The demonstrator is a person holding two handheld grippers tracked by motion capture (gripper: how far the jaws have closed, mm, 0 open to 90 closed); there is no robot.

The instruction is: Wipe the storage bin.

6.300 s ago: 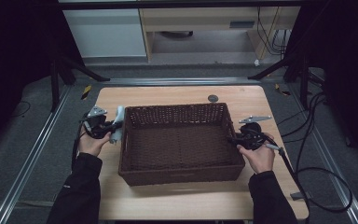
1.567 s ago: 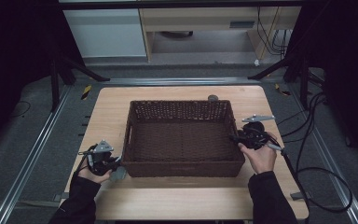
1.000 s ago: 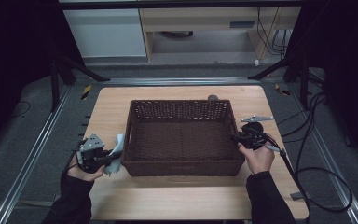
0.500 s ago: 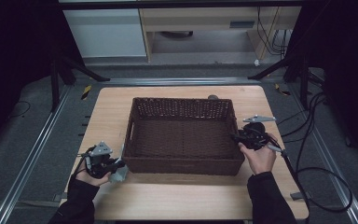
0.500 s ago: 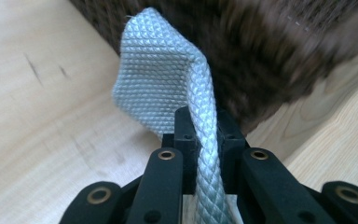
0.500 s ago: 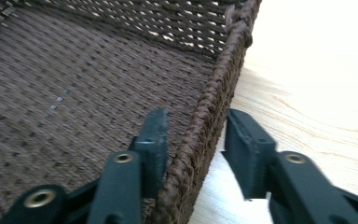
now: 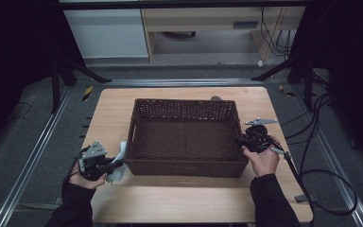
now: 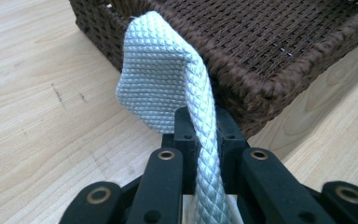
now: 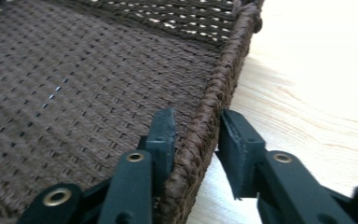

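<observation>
Left gripper [image 7: 108, 166] is clamped on a white cloth [image 8: 168, 88]; in the left gripper view the fingers [image 8: 182, 128] pinch a fold of it, with the rest draped up over their tips. It has come down the basket's left side since 6.3 s ago, when it was up by the far-left part of the rim. For the last 1.6 s it has only shuffled around the near-left corner, cloth flipping up and back down. Cloth now sits at that corner of the basket [image 7: 137, 142], against the outer wall, low over the tabletop [image 7: 179, 198]. Reads as wiping the basket's outside, left wall done, corner in hand; front wall probably next.

Basket itself hasn't shifted on the tabletop across the frames, and nothing is in it.

Right gripper [image 7: 242, 140] holds the same spot throughout: fingers [image 9: 165, 128] straddle the right rim of the basket, one inside, one outside. Inner finger touches the weave; there's a sliver of gap at the outer one, so it's a brace more than a hard pinch. It's the anchor that keeps the basket still against the cloth strokes.
</observation>
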